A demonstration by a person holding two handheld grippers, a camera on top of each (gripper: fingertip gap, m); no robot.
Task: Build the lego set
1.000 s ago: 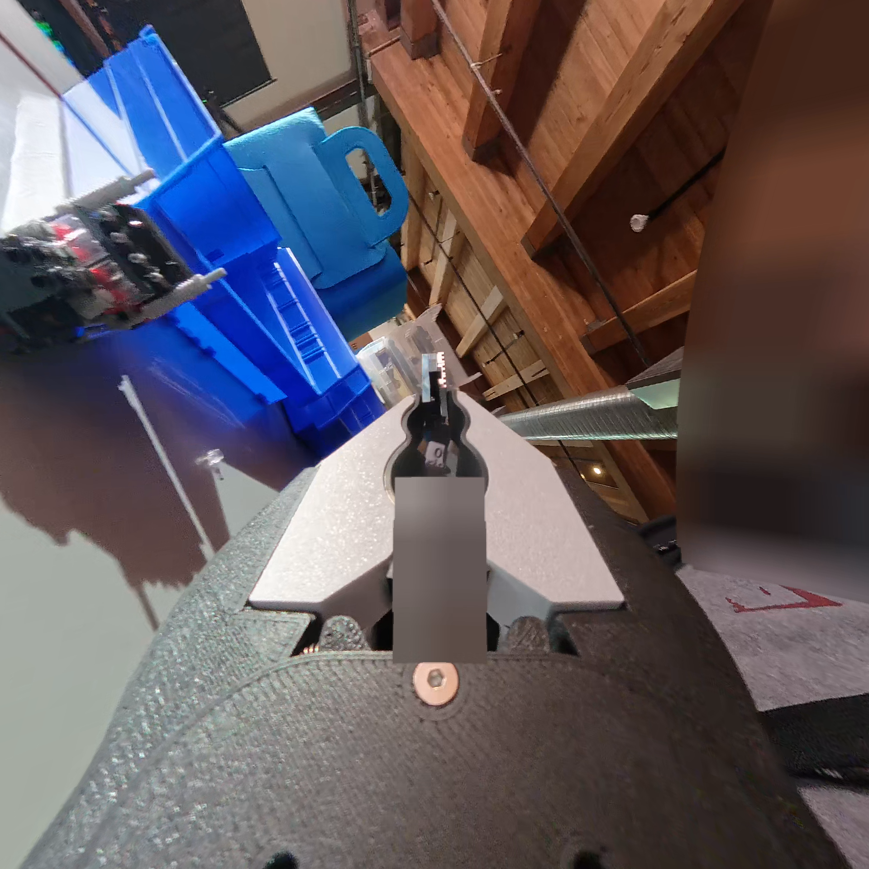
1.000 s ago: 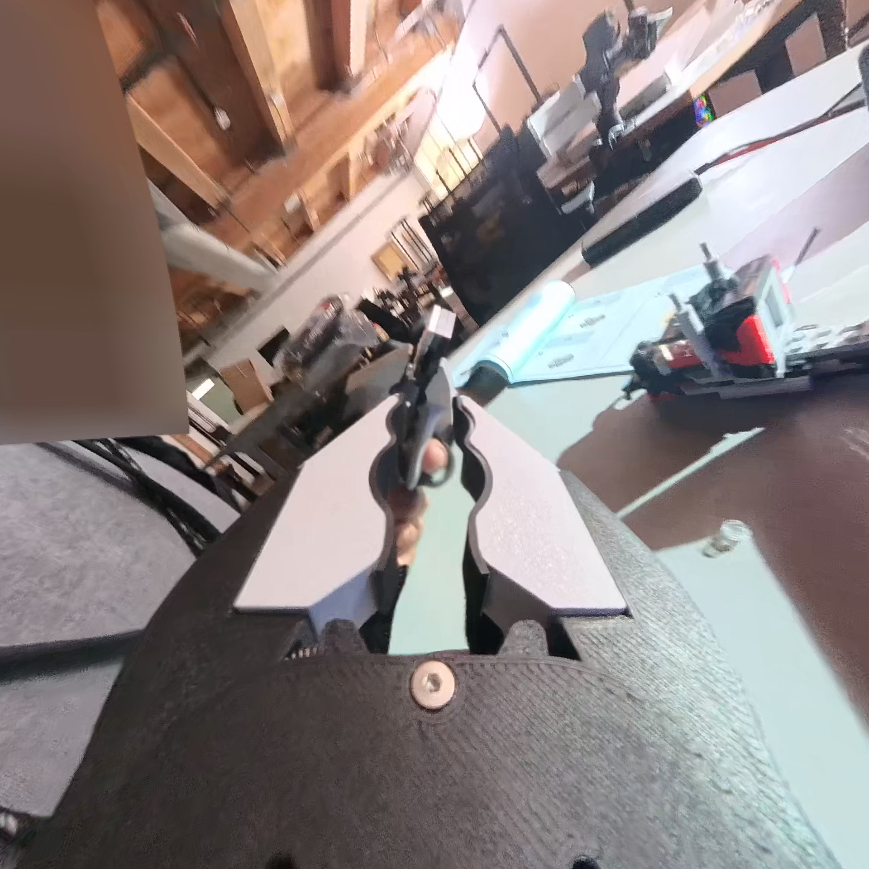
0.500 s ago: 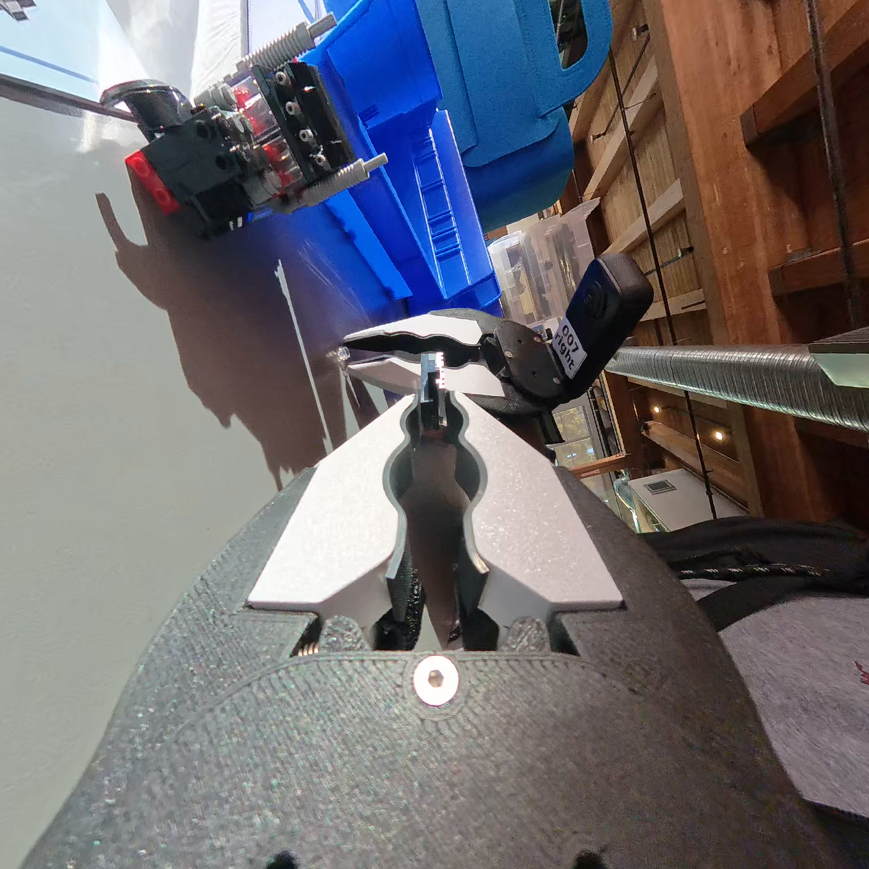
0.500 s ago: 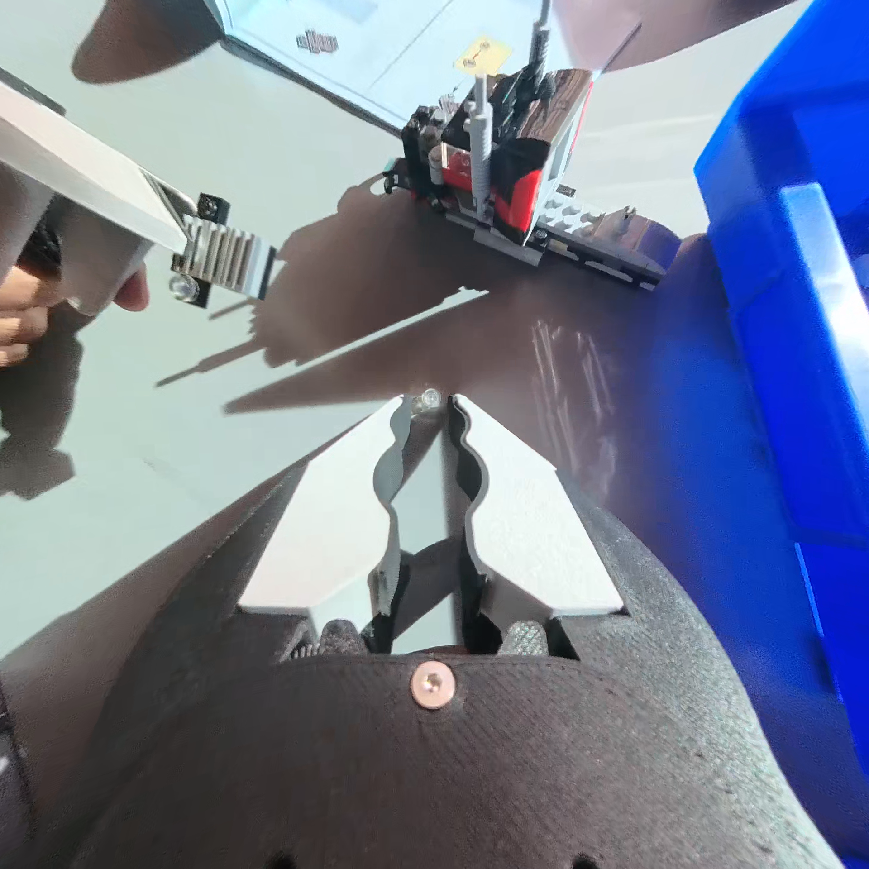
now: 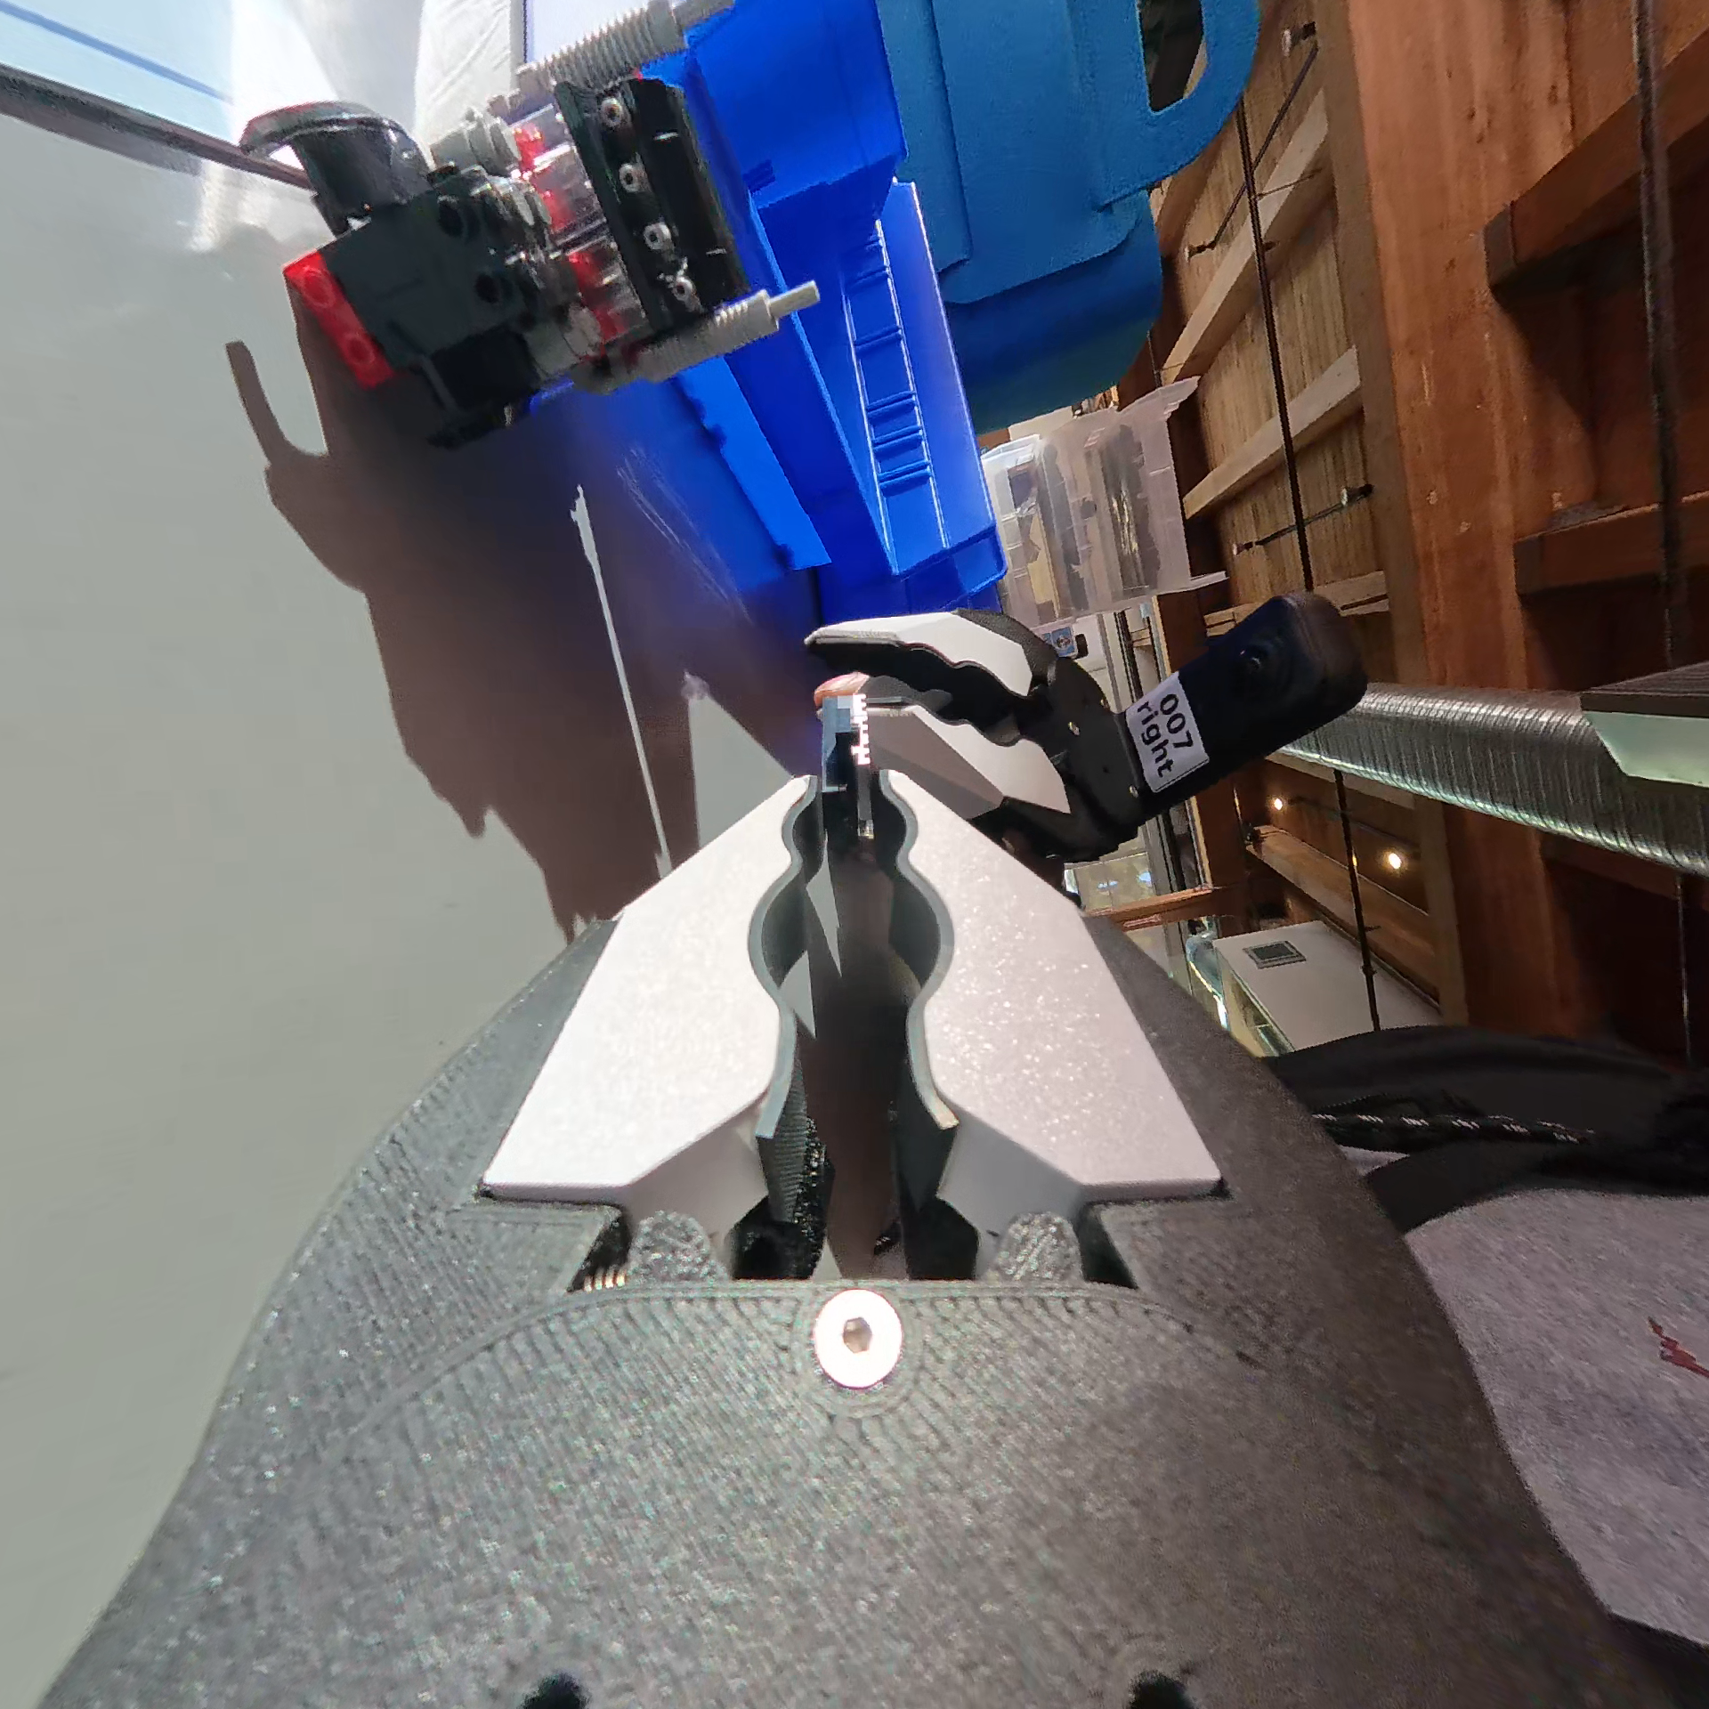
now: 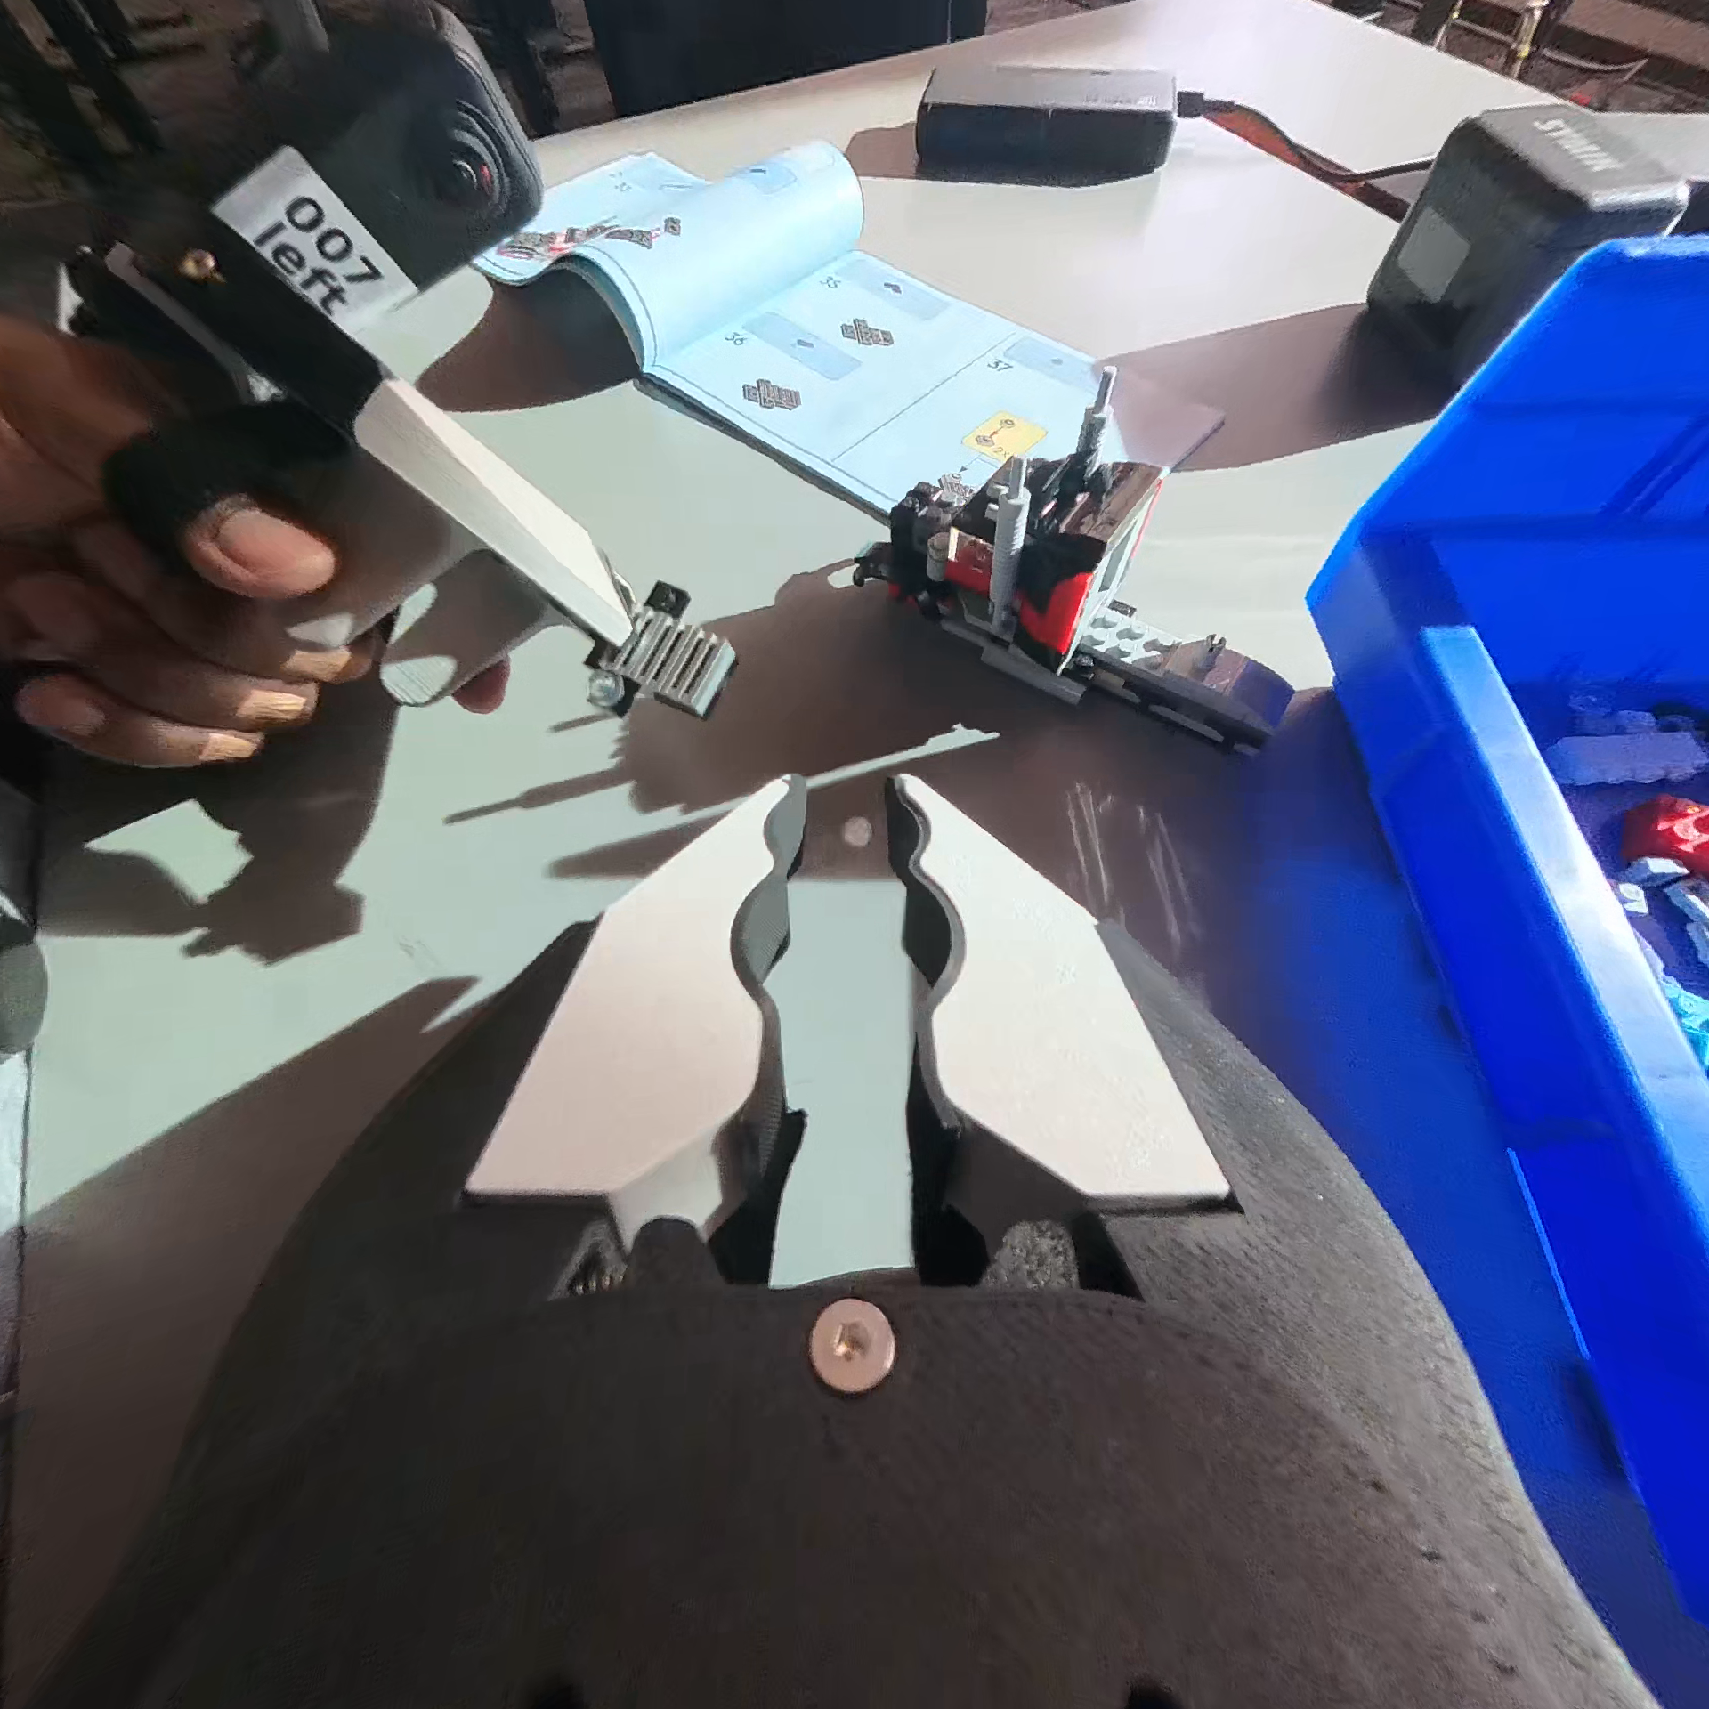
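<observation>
Our left gripper (image 6: 638, 638) pinches the grille piece (image 6: 670, 661); our right gripper's (image 6: 842, 795) jaws straddle a stud (image 6: 858, 829), spread; the truck (image 6: 1036, 564) beyond looks part-built.

Hard sunlight casts sharp shadows across a pale table (image 6: 277, 925) beneath timber beams (image 5: 1480, 277).

Red-black truck model (image 6: 1036, 564) upright on table; grey grille piece (image 6: 670, 661) held aloft.
</observation>
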